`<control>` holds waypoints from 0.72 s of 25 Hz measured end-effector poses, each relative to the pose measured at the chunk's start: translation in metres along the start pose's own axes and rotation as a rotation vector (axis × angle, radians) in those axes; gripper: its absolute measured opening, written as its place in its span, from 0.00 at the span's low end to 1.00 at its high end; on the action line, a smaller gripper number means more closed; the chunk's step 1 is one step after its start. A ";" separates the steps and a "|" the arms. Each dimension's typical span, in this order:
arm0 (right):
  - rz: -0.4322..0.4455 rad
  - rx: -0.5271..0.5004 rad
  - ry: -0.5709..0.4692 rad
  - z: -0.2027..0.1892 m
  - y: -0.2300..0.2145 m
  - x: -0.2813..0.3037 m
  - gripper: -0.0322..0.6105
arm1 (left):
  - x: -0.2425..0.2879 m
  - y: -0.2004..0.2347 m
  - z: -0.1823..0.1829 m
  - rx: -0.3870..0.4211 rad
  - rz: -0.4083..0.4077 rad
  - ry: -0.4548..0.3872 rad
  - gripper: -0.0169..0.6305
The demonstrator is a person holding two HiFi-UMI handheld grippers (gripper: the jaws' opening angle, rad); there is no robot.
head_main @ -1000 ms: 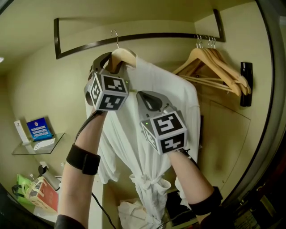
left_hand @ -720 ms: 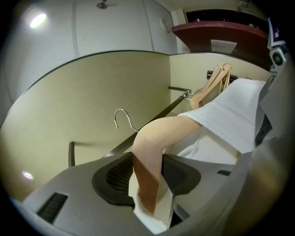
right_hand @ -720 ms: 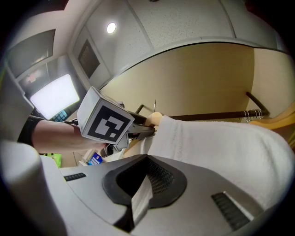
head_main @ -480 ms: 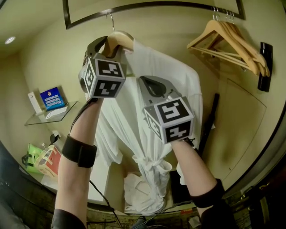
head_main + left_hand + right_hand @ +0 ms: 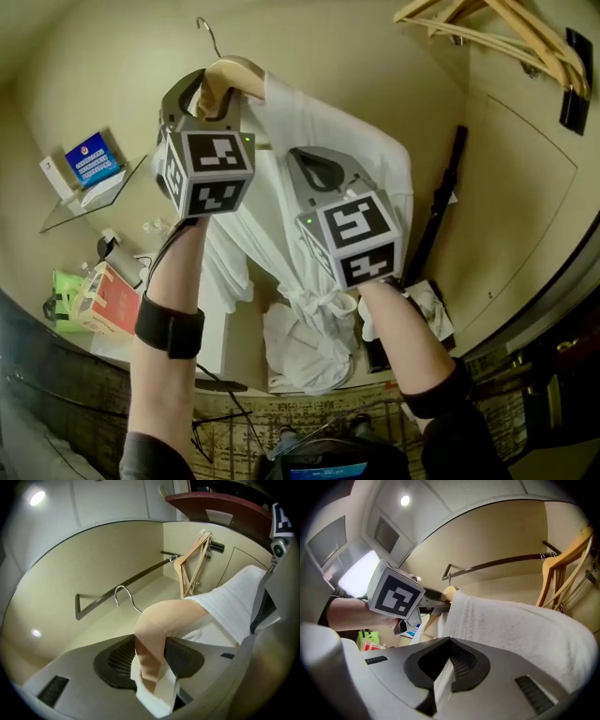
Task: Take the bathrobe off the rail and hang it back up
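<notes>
A white bathrobe (image 5: 323,141) hangs on a wooden hanger (image 5: 230,75) with a wire hook (image 5: 208,33). My left gripper (image 5: 202,94) is shut on the hanger's left shoulder, with a fold of robe pinched in beside the wood (image 5: 152,653). My right gripper (image 5: 314,178) is shut on a fold of the robe's white cloth (image 5: 443,686) below the right shoulder. In the left gripper view the hook (image 5: 124,595) shows against the dark rail (image 5: 140,576); I cannot tell whether they touch. The rail is outside the head view.
Several empty wooden hangers (image 5: 506,28) hang at the rail's right end. A glass shelf (image 5: 66,206) with a blue card is on the left wall, red and green bags (image 5: 98,300) below it. White cloth (image 5: 300,352) lies on the floor under the robe. A dark stick (image 5: 436,206) leans at the right.
The head view has tipped downward and the rail has left its top edge. Both grippers, the hanger and the robe keep their hold and sit higher in the picture.
</notes>
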State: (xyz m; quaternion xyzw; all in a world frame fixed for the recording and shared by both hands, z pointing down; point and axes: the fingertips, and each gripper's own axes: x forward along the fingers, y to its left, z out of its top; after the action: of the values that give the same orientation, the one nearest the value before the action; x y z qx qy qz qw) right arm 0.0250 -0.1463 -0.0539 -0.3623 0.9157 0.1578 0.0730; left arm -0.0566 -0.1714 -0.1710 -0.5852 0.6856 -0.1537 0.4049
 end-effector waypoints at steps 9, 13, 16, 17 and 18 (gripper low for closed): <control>-0.037 0.056 0.159 -0.095 0.050 -0.009 0.09 | -0.047 -0.053 -0.081 -0.041 -0.073 0.049 0.32; -0.048 0.081 0.234 -0.137 0.070 -0.017 0.09 | -0.064 -0.080 -0.116 -0.065 -0.125 0.078 0.32; -0.058 0.107 0.289 -0.171 0.085 -0.024 0.09 | -0.079 -0.103 -0.142 -0.079 -0.164 0.115 0.32; -0.060 0.113 0.309 -0.183 0.090 -0.027 0.09 | -0.084 -0.111 -0.151 -0.084 -0.178 0.128 0.32; -0.060 0.119 0.328 -0.195 0.096 -0.030 0.09 | -0.090 -0.118 -0.160 -0.088 -0.190 0.141 0.32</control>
State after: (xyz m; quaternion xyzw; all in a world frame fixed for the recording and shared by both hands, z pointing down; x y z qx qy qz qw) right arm -0.0226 -0.1278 0.1589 -0.4053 0.9118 0.0399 -0.0515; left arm -0.0953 -0.1623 0.0439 -0.6526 0.6598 -0.2019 0.3131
